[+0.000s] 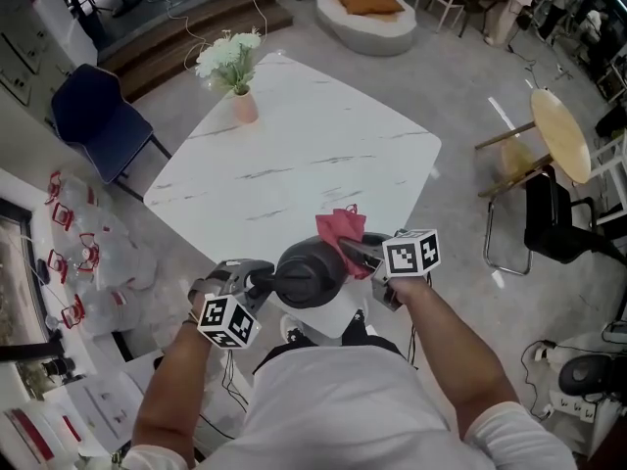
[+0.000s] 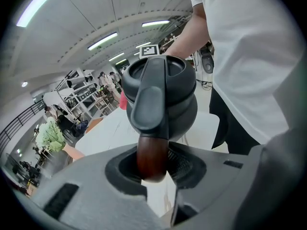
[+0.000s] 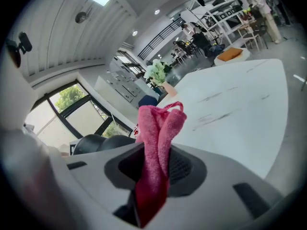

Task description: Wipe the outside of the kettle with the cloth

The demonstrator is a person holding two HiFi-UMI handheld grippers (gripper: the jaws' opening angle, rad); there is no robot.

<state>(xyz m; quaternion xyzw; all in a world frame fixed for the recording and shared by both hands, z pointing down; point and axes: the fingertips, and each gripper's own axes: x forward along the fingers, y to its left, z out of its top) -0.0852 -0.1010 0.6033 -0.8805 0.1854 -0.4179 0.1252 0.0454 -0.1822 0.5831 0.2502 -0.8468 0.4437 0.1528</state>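
Observation:
A black kettle (image 1: 306, 272) hangs over the near edge of the white marble table (image 1: 294, 164). My left gripper (image 1: 257, 280) is shut on its dark wooden handle (image 2: 151, 157), seen close up in the left gripper view under the kettle body (image 2: 160, 97). My right gripper (image 1: 364, 255) is shut on a pink cloth (image 1: 341, 235) that sticks up beside the kettle's right side. In the right gripper view the cloth (image 3: 156, 147) stands folded between the jaws, with the kettle's dark top (image 3: 103, 143) low at the left.
A pink vase of white flowers (image 1: 235, 76) stands at the table's far corner. A blue chair (image 1: 98, 116) is at the left, a wooden stool and black chair (image 1: 558, 194) at the right. Plastic bags lie on the floor (image 1: 88, 253).

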